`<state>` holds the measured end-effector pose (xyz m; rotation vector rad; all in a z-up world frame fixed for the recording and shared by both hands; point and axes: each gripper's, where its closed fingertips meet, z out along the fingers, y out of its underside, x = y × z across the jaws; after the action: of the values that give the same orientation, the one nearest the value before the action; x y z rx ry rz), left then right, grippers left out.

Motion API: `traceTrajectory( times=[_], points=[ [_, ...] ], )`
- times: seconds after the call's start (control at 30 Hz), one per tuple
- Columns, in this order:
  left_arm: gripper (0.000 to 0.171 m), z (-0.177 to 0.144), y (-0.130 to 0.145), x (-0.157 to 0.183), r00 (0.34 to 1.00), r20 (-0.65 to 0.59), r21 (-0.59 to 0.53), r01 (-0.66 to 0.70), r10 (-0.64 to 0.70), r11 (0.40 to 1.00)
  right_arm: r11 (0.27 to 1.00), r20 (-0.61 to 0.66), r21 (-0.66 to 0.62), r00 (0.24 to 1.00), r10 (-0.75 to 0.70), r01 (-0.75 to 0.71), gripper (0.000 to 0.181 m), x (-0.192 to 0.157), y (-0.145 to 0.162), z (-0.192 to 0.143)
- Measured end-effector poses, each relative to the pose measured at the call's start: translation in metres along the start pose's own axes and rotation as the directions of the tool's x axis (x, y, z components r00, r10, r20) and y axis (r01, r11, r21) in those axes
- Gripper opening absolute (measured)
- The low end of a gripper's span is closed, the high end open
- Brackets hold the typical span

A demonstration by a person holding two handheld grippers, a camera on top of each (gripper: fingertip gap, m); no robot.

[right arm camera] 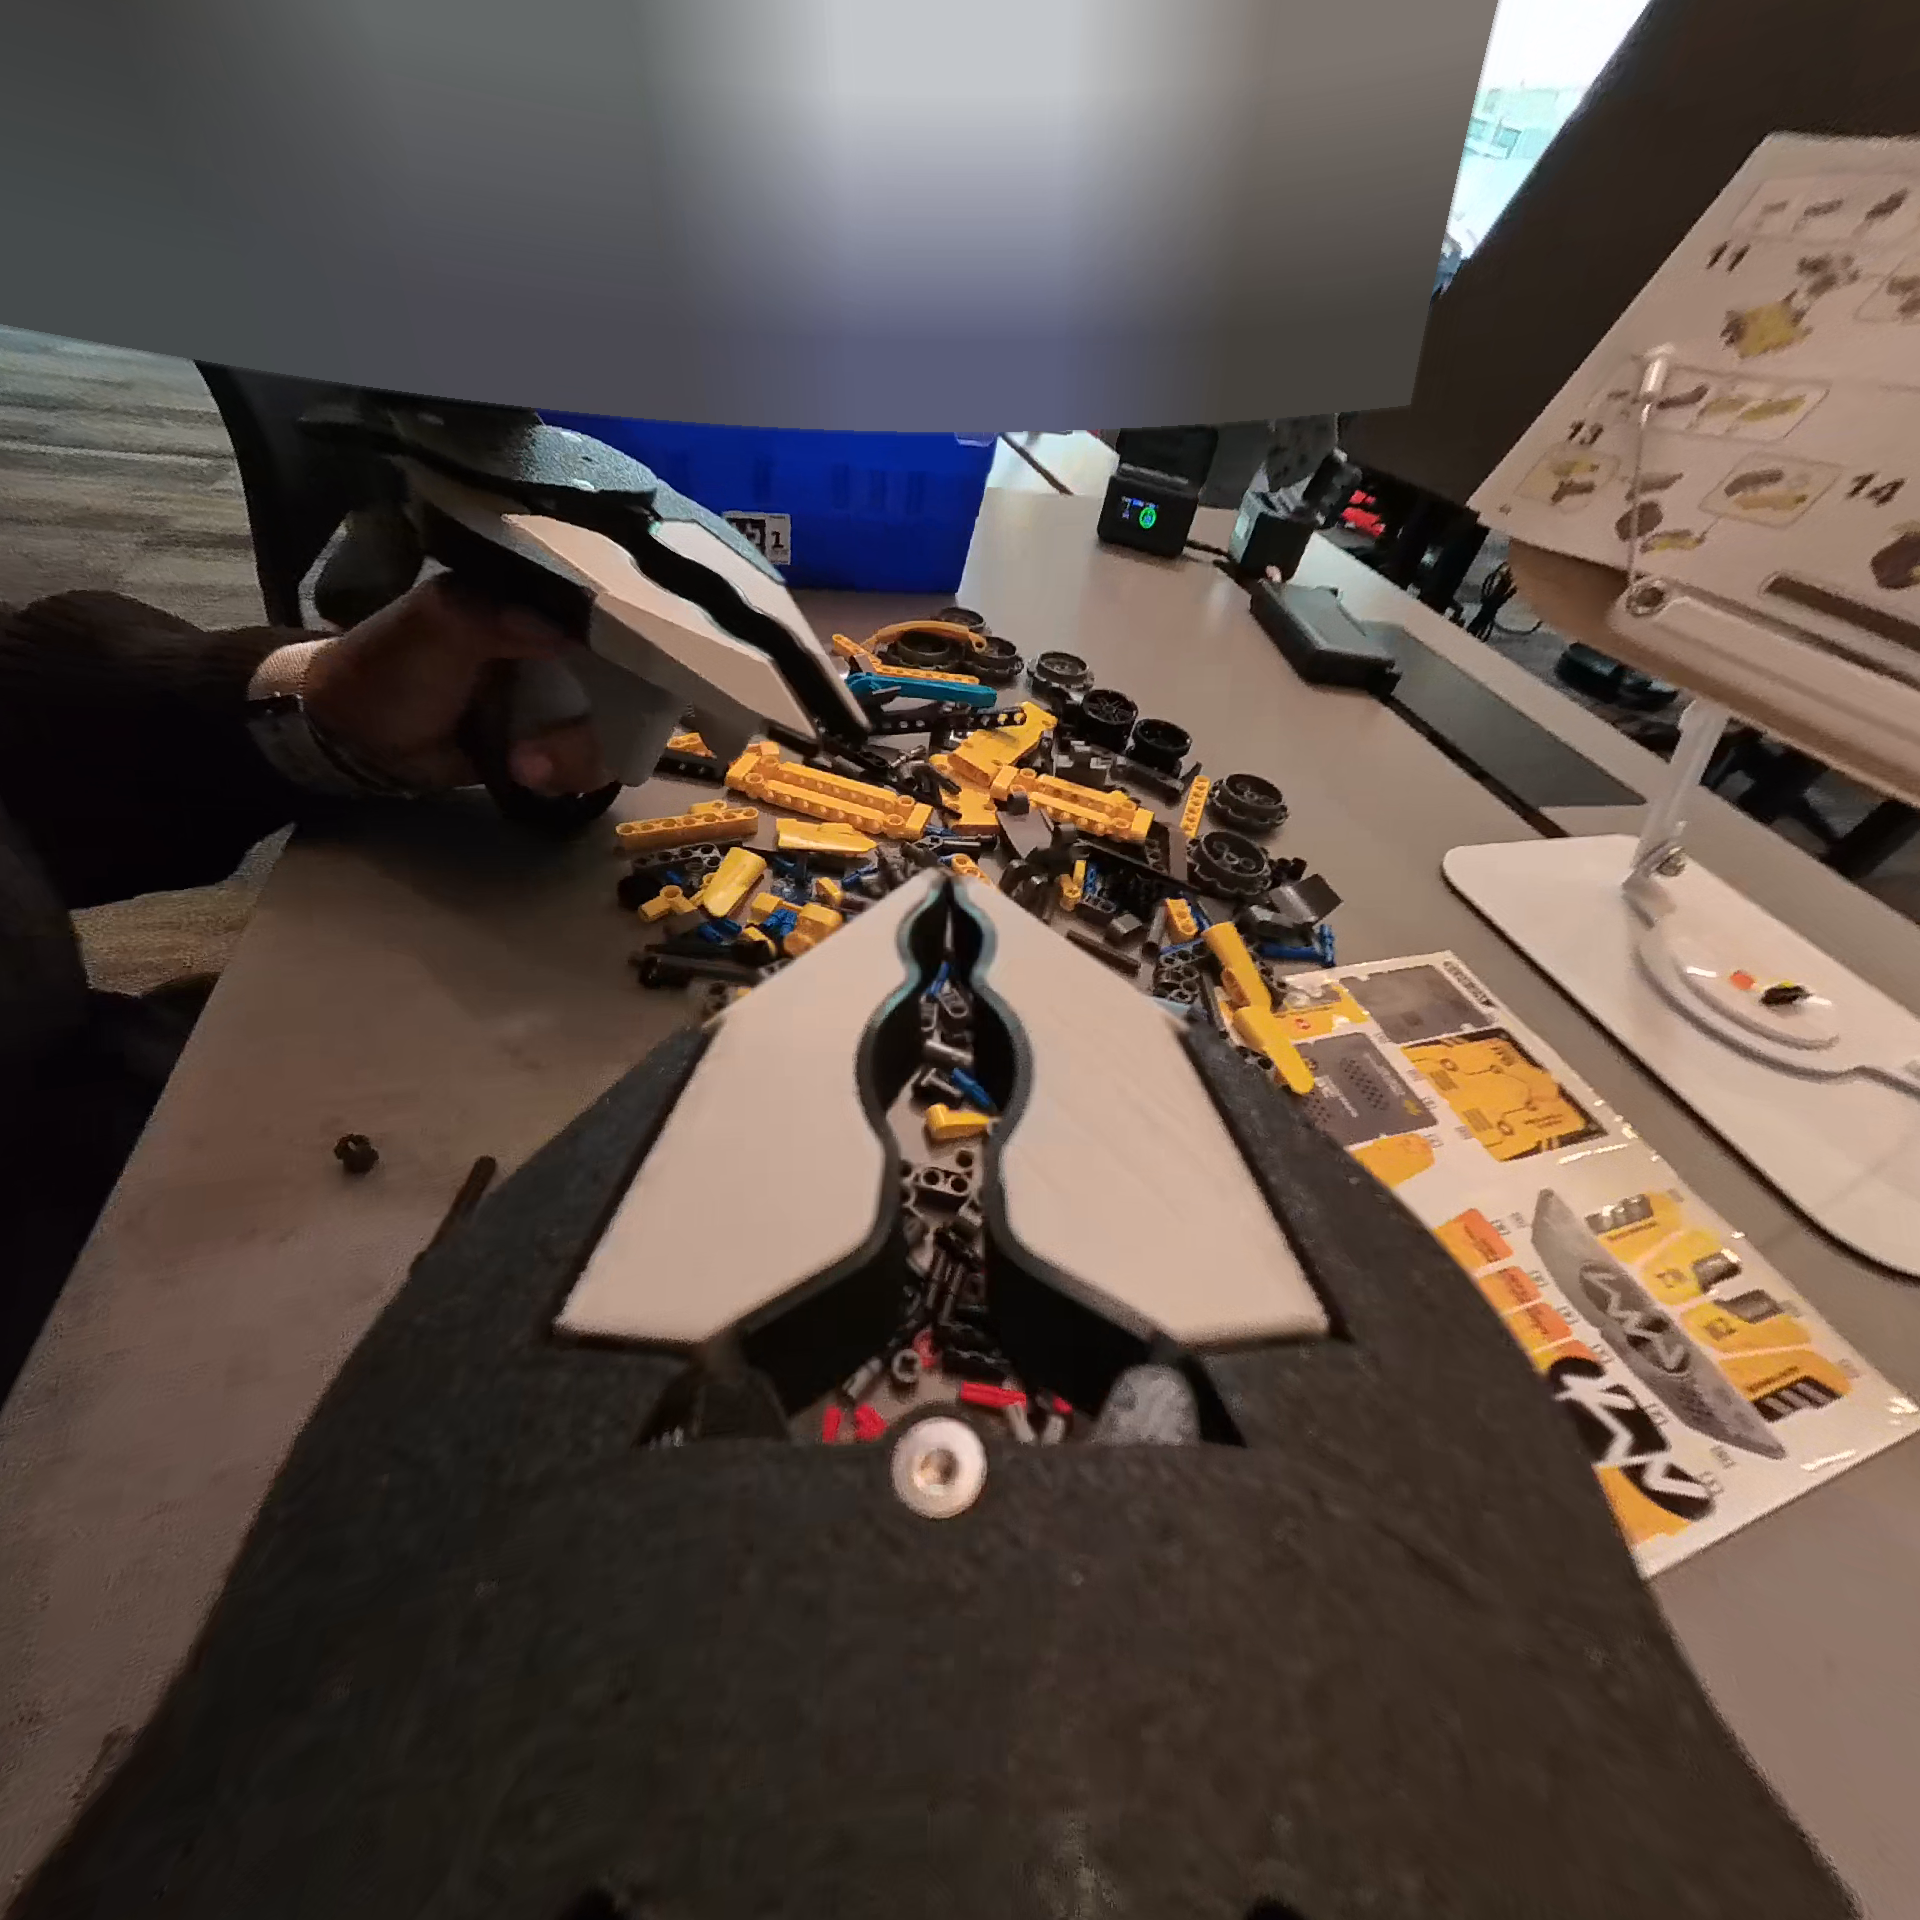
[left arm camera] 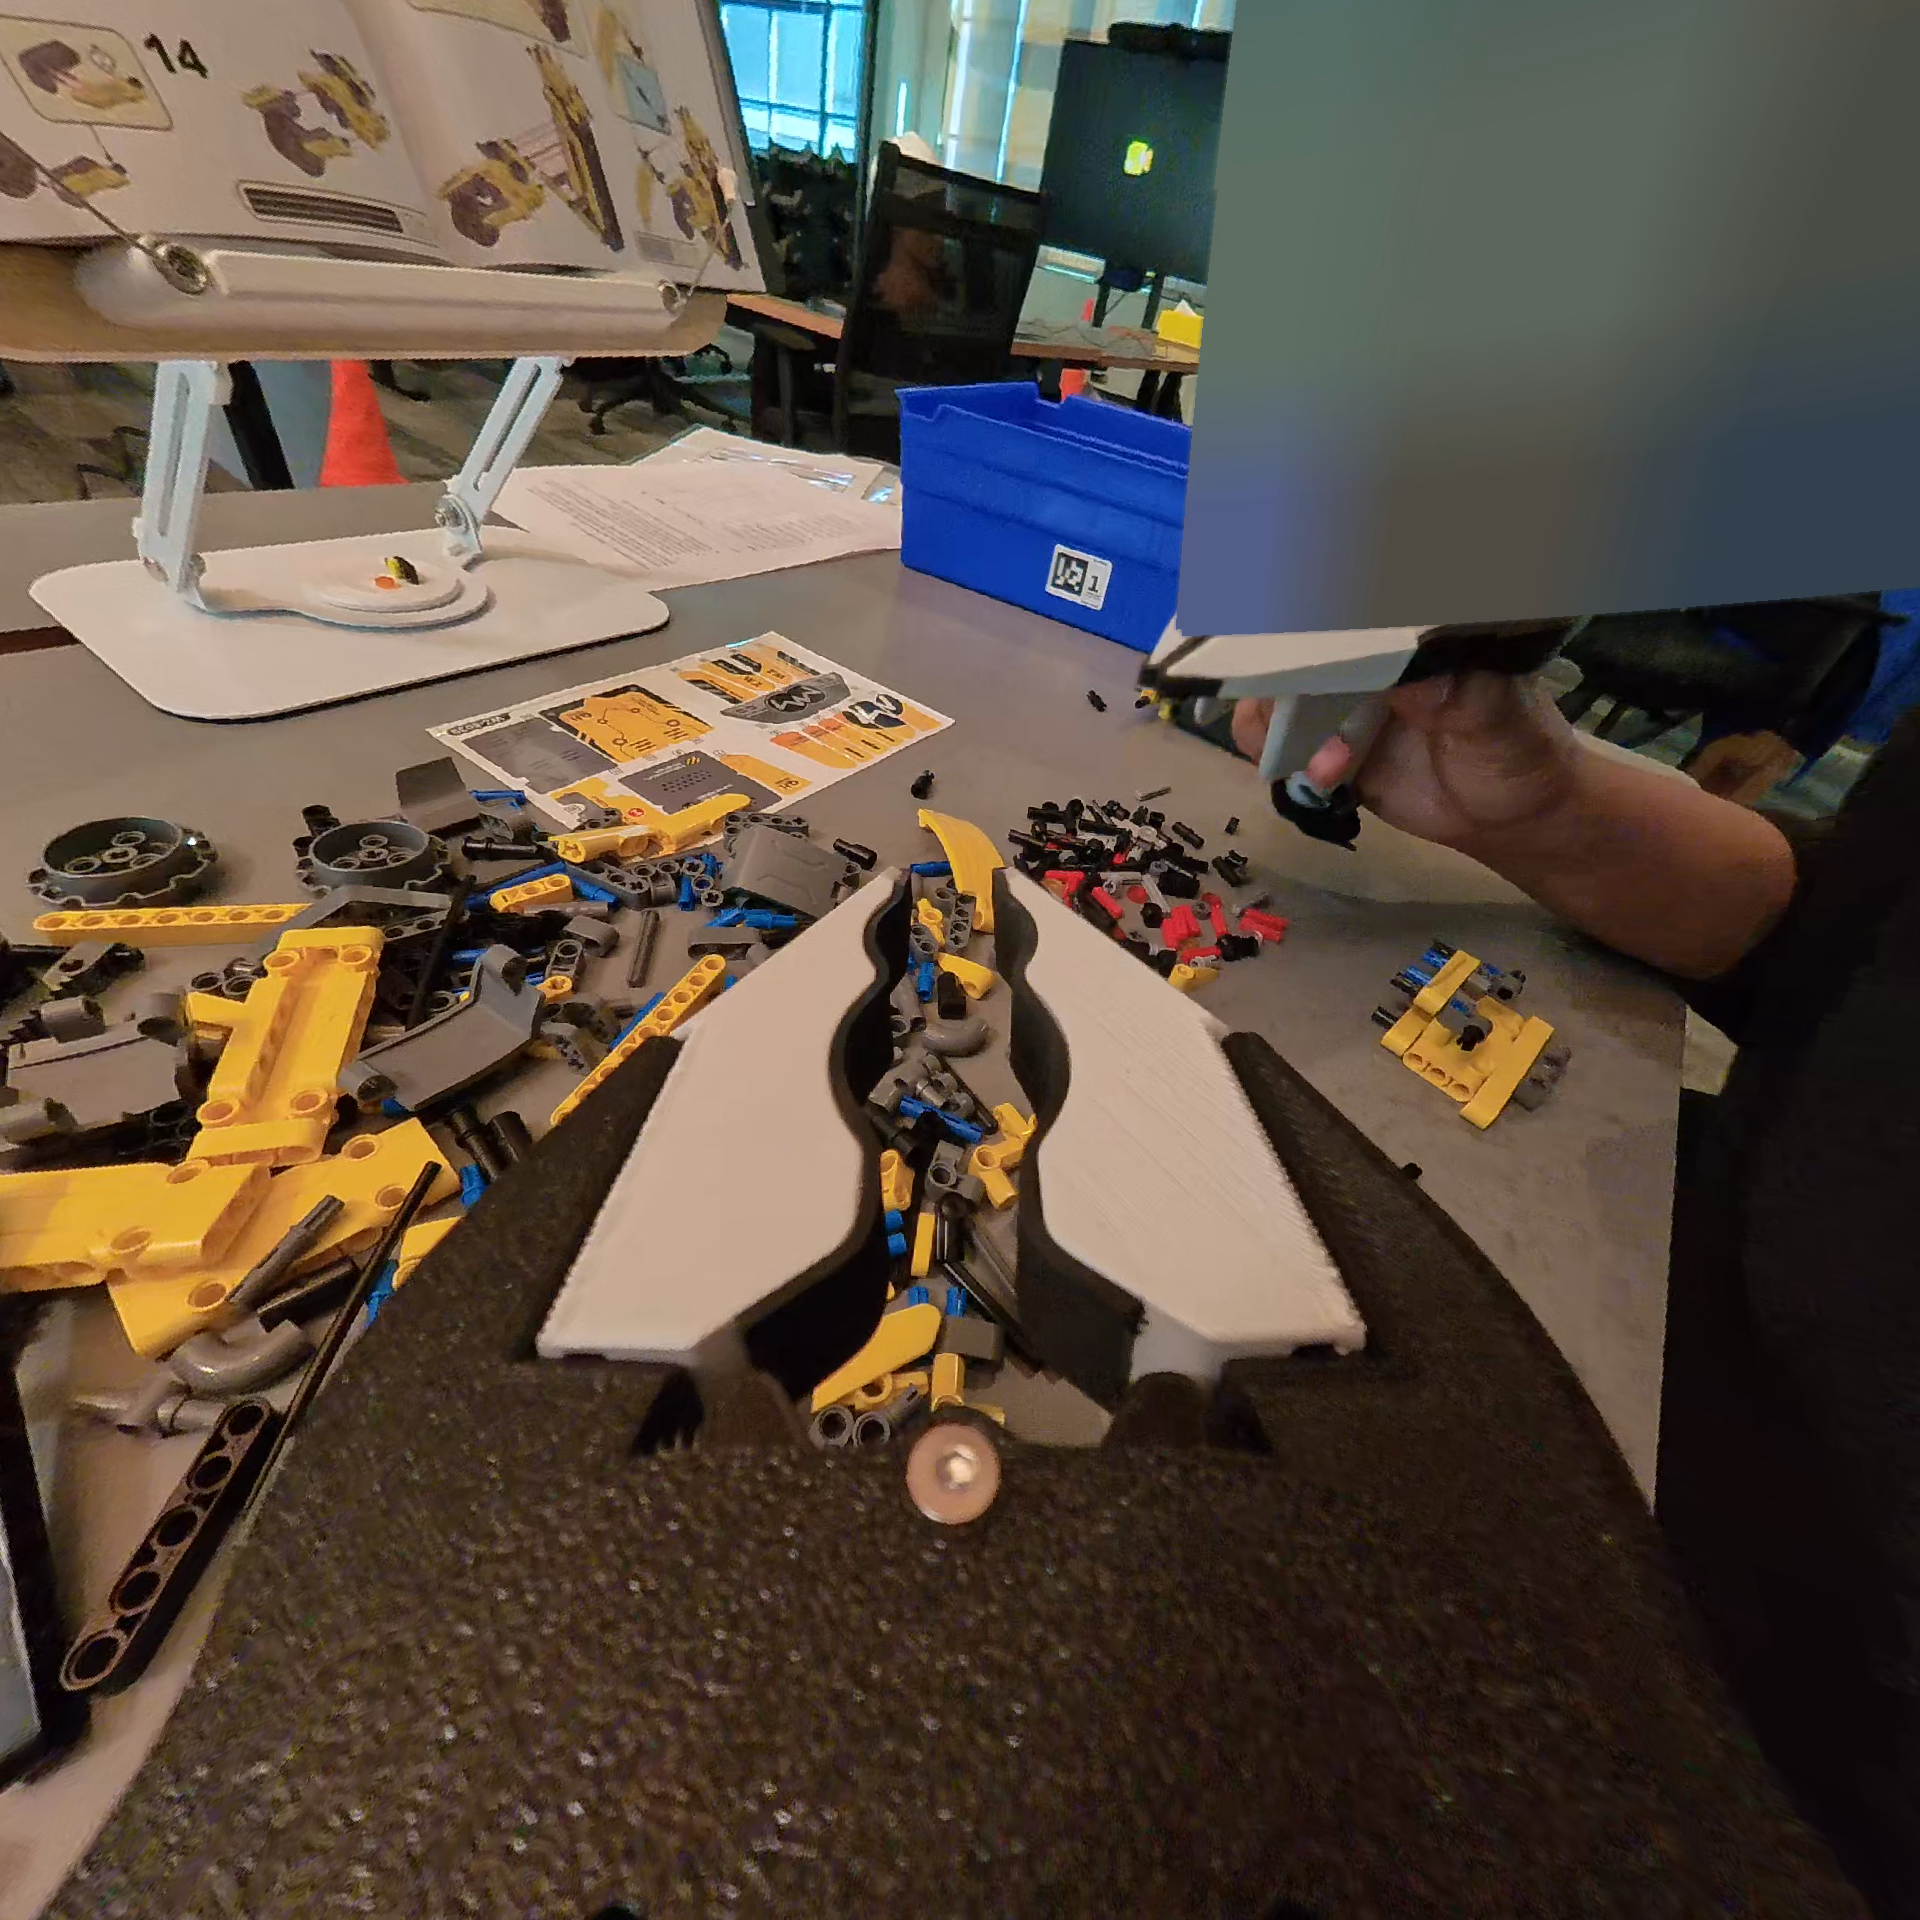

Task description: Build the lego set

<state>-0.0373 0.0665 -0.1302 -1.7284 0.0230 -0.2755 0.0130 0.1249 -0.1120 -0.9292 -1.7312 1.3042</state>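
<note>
My left gripper point(left arm camera: 951, 883) is open, its white fingers point(left arm camera: 769, 1101) with black pads a small gap apart. It hovers low over a pile of yellow, grey, black and blue building parts point(left arm camera: 312, 1039), and small loose parts show through the gap. Nothing is held. It also shows in the right wrist view point(right arm camera: 847, 727), held by a hand and pointing down into the pile point(right arm camera: 935, 810). My right gripper point(right arm camera: 940, 883) has its tips together above the near edge of the pile, with nothing visible between them. In the left wrist view it point(left arm camera: 1148, 691) is held above the table at the right.
A heap of red and black pins point(left arm camera: 1153, 883) and a small yellow sub-assembly point(left arm camera: 1470, 1029) lie right of the pile. A sticker sheet point(left arm camera: 691, 727) lies behind. An open instruction booklet point(left arm camera: 364, 135) sits on a white stand point(left arm camera: 343, 644). A blue bin point(left arm camera: 1039, 499) stands at the back. My right fingertips sit around 9 cm from my left ones.
</note>
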Motion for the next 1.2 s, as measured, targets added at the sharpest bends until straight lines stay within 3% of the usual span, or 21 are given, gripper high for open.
traceTrajectory(
  times=[0.2,0.53,1.2],
  points=[
    [0.015,0.002,0.003,-0.001,1.0,0.0,-0.02,0.011,-0.011,1.0,0.993,-0.079,0.045,0.991,-0.104,0.108,0.0,0.011,-0.011,-0.014],
    [0.015,0.003,0.004,-0.001,1.0,0.0,-0.03,0.008,-0.008,1.0,0.999,-0.054,0.044,0.998,-0.014,0.016,0.0,0.018,0.001,-0.011],
    [0.016,0.004,0.005,-0.002,1.0,0.003,-0.037,0.015,-0.015,0.999,1.0,-0.052,0.02,0.998,-0.02,0.021,0.0,0.017,0.004,-0.008]
  ],
)
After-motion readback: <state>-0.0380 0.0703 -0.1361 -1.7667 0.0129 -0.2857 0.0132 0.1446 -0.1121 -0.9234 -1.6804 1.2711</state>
